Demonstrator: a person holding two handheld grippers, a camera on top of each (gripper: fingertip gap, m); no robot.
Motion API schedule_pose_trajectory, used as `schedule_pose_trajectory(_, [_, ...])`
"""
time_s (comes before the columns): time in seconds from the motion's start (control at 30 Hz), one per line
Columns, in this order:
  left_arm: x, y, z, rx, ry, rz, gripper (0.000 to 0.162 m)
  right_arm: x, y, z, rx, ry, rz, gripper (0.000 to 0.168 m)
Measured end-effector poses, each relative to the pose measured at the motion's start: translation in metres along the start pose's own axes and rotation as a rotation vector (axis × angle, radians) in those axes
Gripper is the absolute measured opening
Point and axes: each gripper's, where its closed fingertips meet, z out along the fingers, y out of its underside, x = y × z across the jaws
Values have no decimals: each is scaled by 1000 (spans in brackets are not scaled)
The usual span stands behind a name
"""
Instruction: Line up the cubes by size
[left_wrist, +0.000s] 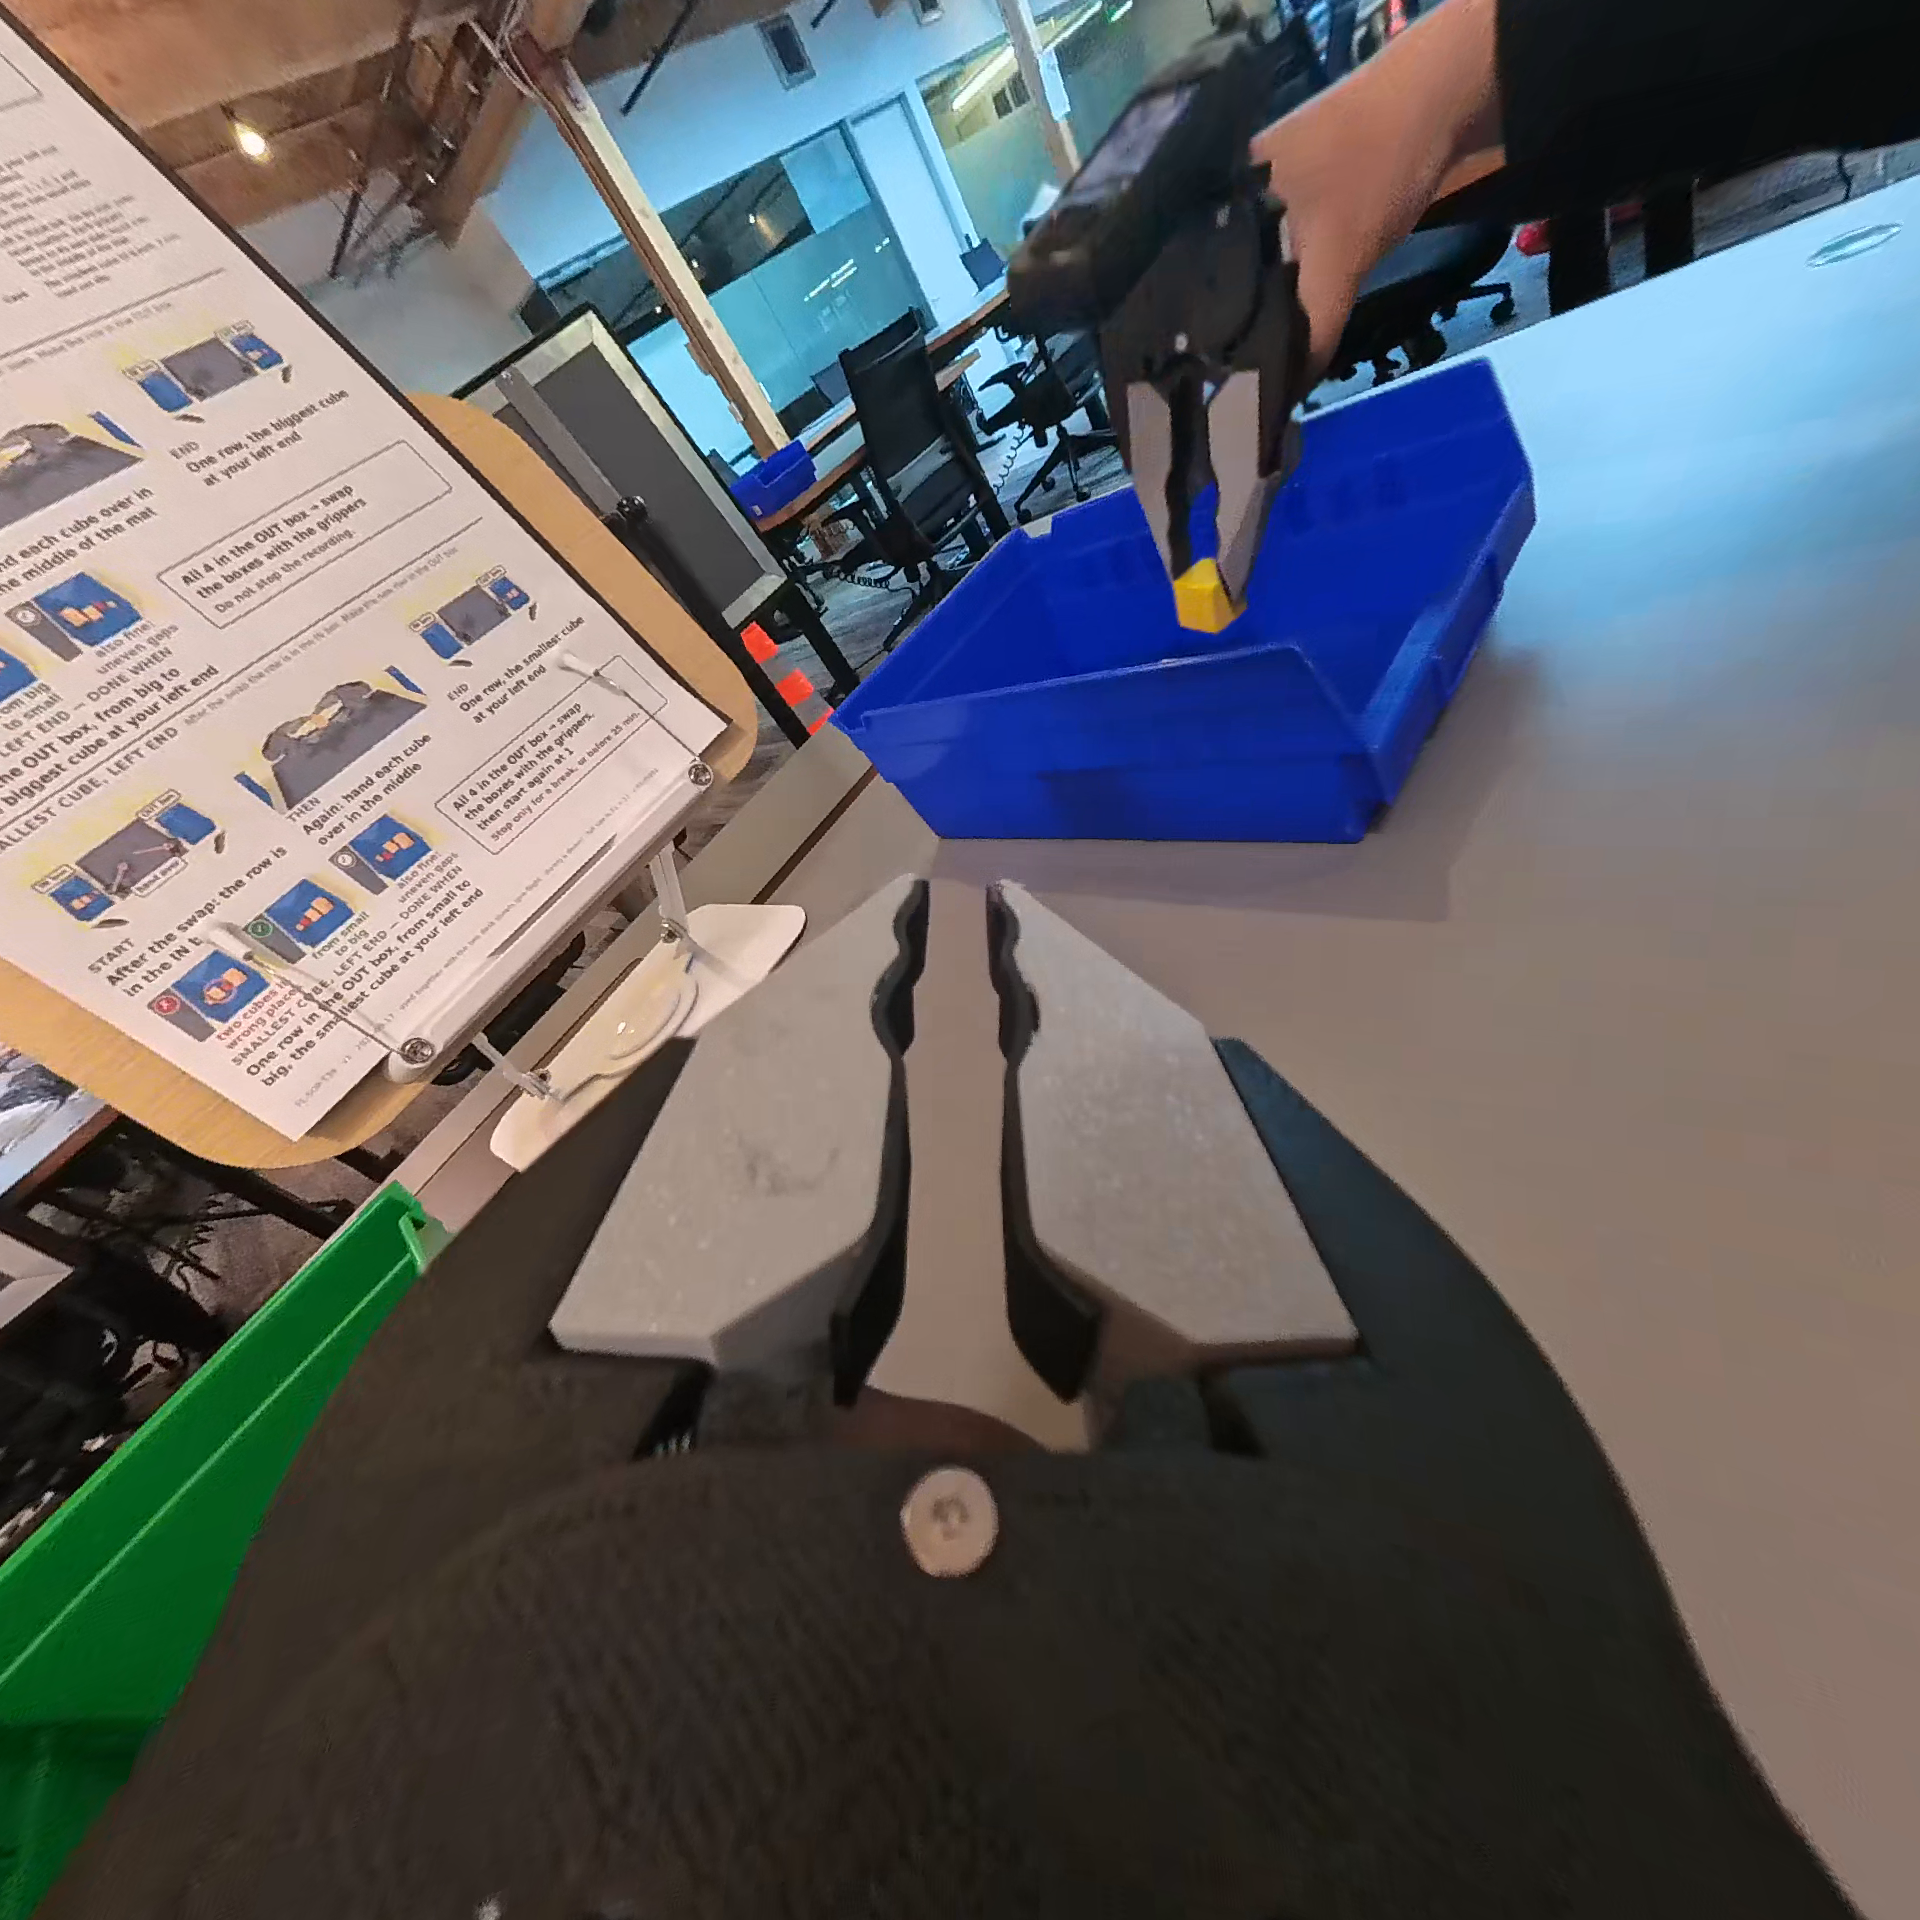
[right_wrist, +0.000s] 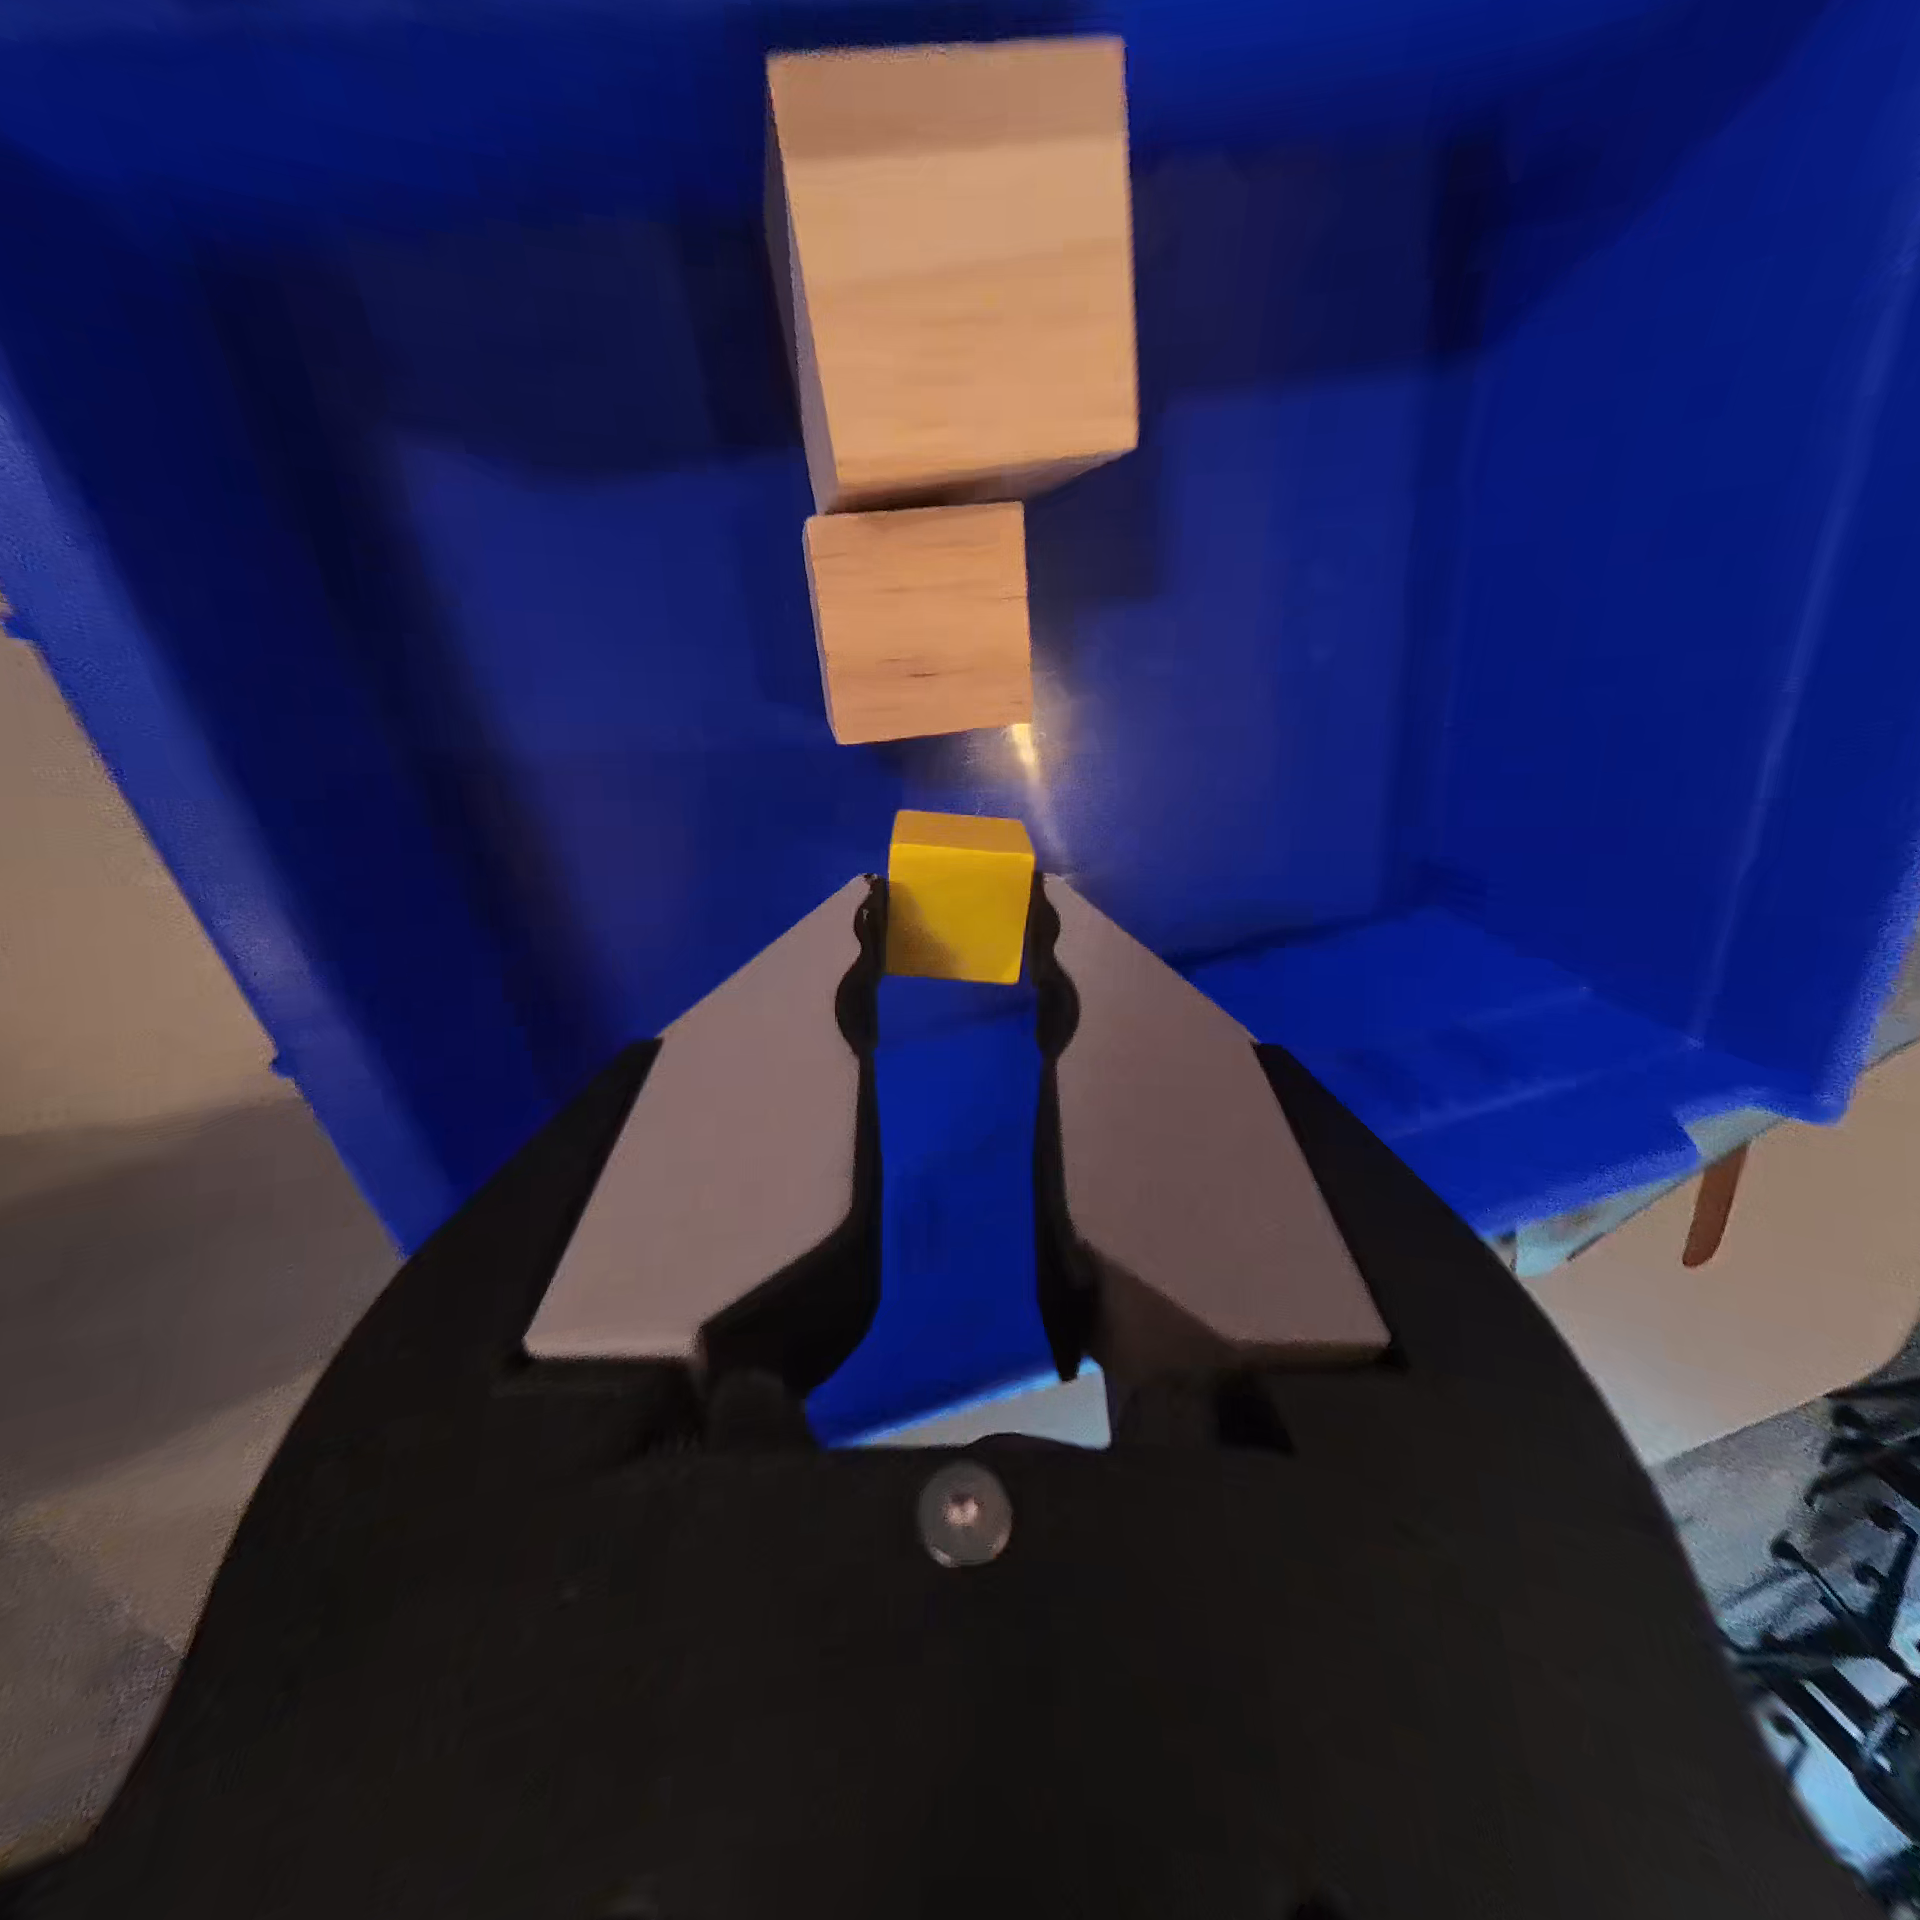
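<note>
Nearest in the left wrist view, the left gripper (left_wrist: 951, 904) hangs over the bare grey table (left_wrist: 1558, 1039) with its two grey fingers (left_wrist: 769, 1122) almost together, a thin slit between the tips and nothing in it. At the near left a green bin (left_wrist: 187, 1475) edges in beside the table. Just beyond it, on the left, an instruction sheet (left_wrist: 260, 644) leans on a white stand (left_wrist: 644, 997) backed by a rounded wooden board (left_wrist: 582, 499). Farther on, right of centre, the blue bin (left_wrist: 1143, 769) sits on the table. Over it the right gripper (left_wrist: 1205, 592) points downward, held by a person's hand (left_wrist: 1340, 197) in a dark sleeve. Office chairs (left_wrist: 904, 416) and desks fill the far room.

In the right wrist view, the right gripper (right_wrist: 956, 914) is clenched on the small yellow cube (right_wrist: 956, 899), which sits pinched between the very tips of the fingers (right_wrist: 1132, 1091), inside the blue bin (right_wrist: 1558, 520) above its floor. The cube is bright, smooth and sharp-edged. Just past it, with a gap, lies a medium wooden cube (right_wrist: 920, 623), pale with faint grain. Beyond that, touching or nearly so, stands the large wooden cube (right_wrist: 956, 281), the same pale wood. The three fall roughly in one line running away from the gripper, smallest nearest. The bin's walls close in on the left, right and far sides; nothing lies between the yellow cube and the medium one.
</note>
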Motion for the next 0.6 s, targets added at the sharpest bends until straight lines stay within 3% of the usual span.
schedule_pose_trajectory(0.27, [-2, 17, 2, -56, 21, -28, 16, -5, -3, 38, -65, -71, -34, 25])
schedule_pose_trajectory(0.37, [4, 23, -5, -84, 105, -114, 21, -6, -3, 36, -72, -74, -8, 43])
schedule_pose_trajectory(0.43, [-5, 29, -17, -122, 120, -164, 44, -5, -2, 27, -68, -46, 12, 52])
schedule_pose_trajectory(0.53, [-47, 35, -47, -198, 59, -128, 52, -1, -13, -5, 59, 56, 28, 49])
schedule_pose_trajectory(0.6, [-90, 47, -70, -314, -9, -103, 49, -6, -30, -32, 216, 119, 43, 45])
